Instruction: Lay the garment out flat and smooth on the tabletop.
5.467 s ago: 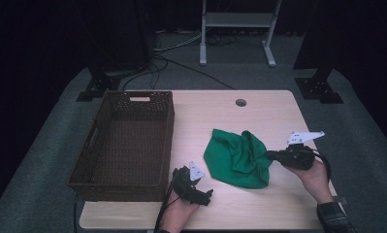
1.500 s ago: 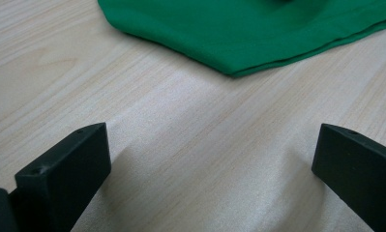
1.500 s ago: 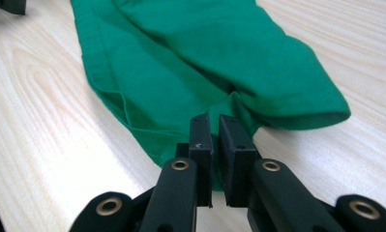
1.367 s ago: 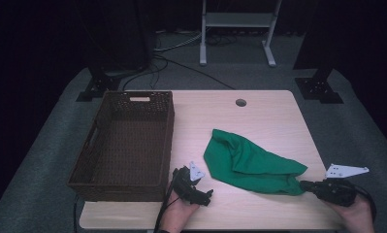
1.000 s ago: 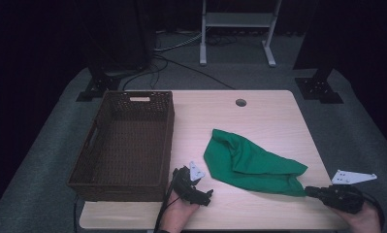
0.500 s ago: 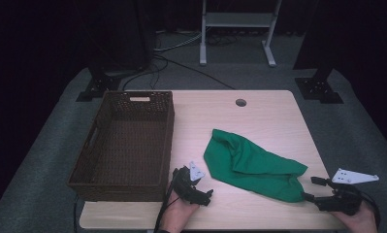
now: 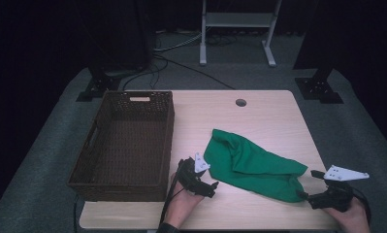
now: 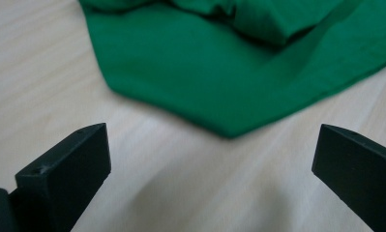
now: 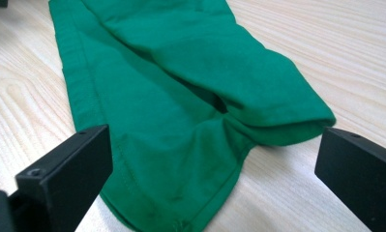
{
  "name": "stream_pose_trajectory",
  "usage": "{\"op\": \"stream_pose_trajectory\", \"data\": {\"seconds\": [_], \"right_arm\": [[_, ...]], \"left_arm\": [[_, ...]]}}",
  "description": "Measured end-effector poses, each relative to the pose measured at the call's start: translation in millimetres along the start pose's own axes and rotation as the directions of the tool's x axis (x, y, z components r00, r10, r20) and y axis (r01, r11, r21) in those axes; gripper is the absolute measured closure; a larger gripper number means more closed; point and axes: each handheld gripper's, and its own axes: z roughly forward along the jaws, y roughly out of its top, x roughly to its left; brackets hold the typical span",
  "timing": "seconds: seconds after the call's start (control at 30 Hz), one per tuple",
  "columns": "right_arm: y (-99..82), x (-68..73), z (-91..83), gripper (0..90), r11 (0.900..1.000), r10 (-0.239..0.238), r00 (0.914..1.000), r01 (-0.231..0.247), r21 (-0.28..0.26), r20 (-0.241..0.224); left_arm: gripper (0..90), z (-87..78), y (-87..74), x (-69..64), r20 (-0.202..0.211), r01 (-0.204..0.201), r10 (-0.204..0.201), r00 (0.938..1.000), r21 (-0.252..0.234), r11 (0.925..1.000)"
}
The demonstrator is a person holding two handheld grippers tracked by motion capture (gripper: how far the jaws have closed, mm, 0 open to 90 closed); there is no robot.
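My right gripper has just been opening – jaws wide, apparently off the cloth; left gripper gapes beside it.

The right gripper has dragged one end of the green cloth out toward the table's right front corner, stretching it long, and its jaws have just opened, letting the cloth go.

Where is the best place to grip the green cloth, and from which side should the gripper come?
Probably the hemmed corner of the green cloth nearest the right gripper, approached low from the table's right end. There the edge lies thin and flat between the open jaws, unlike the bulky folds farther in.
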Motion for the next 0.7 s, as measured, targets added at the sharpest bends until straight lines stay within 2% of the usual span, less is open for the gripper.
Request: {"op": "stream_pose_trajectory", "data": {"seconds": [0.17,0.23,0.4,0.57,0.63,0.7], "right_arm": [[0.8,1.8,2.8,0.0,0.9999,-0.010,0.9999,0.011,0.006,-0.009],[0.4,1.6,2.9,0.0,0.9999,-0.012,0.9999,0.012,0.006,-0.011],[-0.3,0.3,2.8,0.0,1.0000,-0.008,0.9998,0.008,0.004,-0.015],[-0.7,0.3,3.3,0.0,0.9998,-0.016,0.9998,0.016,0.011,-0.010],[-0.4,0.4,3.3,0.0,0.9998,-0.016,0.9998,0.016,0.009,-0.012],[-0.1,0.5,4.1,0.0,0.9998,-0.017,0.9998,0.017,0.012,-0.013]], "left_arm": [[0.0,16.9,18.5,9.0,0.019,-0.040,0.040,0.9990,-0.016,0.9991],[0.0,27.1,23.8,14.0,0.047,-0.045,0.046,0.9978,-0.022,0.9988],[0.0,48.5,33.0,17.2,0.073,-0.074,0.073,0.9946,0.008,0.9972],[0.0,60.3,31.8,16.6,0.082,-0.103,0.097,0.9919,0.070,0.9923],[0.0,61.3,29.3,16.9,0.110,-0.087,0.079,0.9908,0.073,0.9935],[0.0,59.5,26.6,16.6,0.111,-0.076,0.068,0.9914,0.067,0.9948]]}}
